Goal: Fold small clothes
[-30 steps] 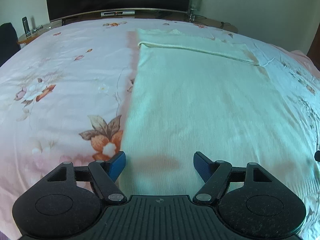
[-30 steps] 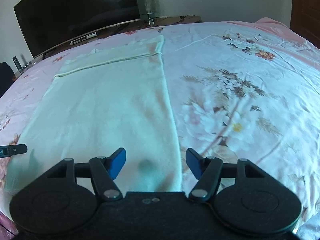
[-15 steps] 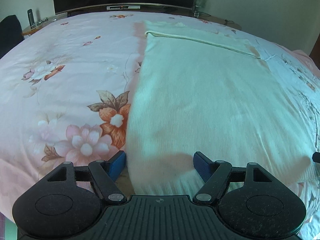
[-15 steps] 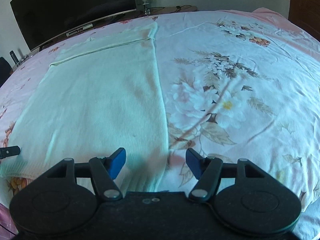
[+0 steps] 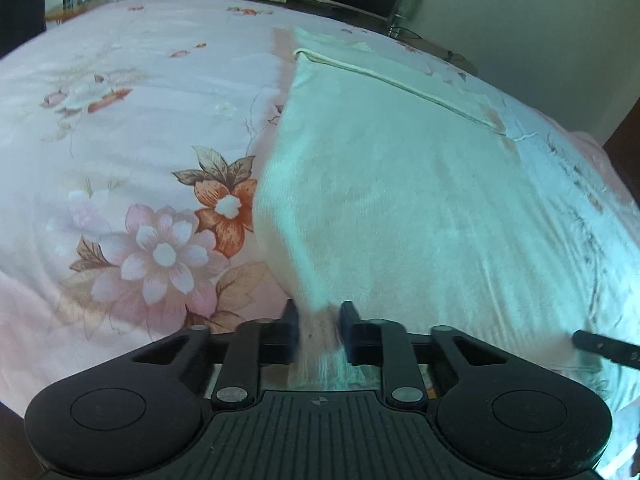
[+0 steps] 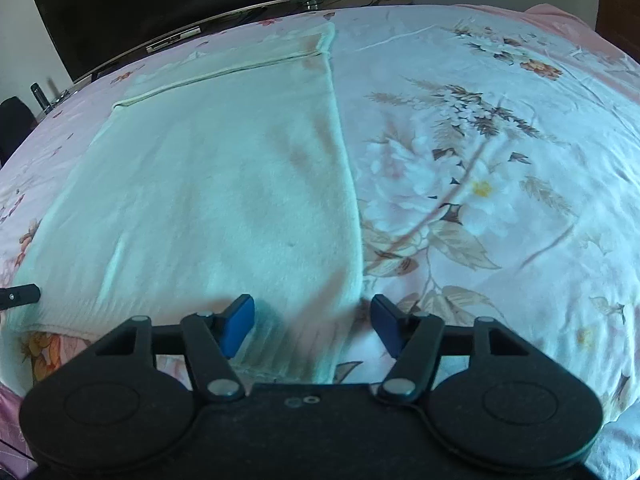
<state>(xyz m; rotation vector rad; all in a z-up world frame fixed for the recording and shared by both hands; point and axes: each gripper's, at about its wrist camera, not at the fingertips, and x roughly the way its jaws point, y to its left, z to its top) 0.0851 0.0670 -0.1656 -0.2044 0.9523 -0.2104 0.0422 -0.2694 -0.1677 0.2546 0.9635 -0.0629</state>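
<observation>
Left gripper (image 5: 318, 330): its blue pads are closed down to a narrow gap, and the near left corner of the garment's hem is pinched between them; the cloth is seen bunched and slightly lifted at the grip.

Right gripper (image 6: 312, 326): it is held wide apart, with the near right corner of the hem lying between the blue pads (image 6: 239, 320); nothing is gripped. Contact between pads and cloth cannot be told.

Garment (image 6: 208, 184): a pale, ribbed knit piece is laid flat and lengthwise on the bed, its near hem at the grippers and its far end toward the television. A cross fold or band is seen near the far end.

Bedsheet (image 6: 500, 160): a pink floral sheet is spread under the garment, with an orange flower (image 5: 226, 210) printed just beside the garment's left edge.

Step in hand: the near hem is judged to be in the course of being taken up at both corners; only the left corner is secured.

Next move: closure of the right gripper on its corner is called for, after which both corners would need to be raised together and carried toward the far end, kept level so that the fold lies square.

Surroundings: a dark television (image 6: 152, 4) and a glass (image 5: 404, 2) are seen beyond the bed.

Writing: no brand, label or legible text is visible.
</observation>
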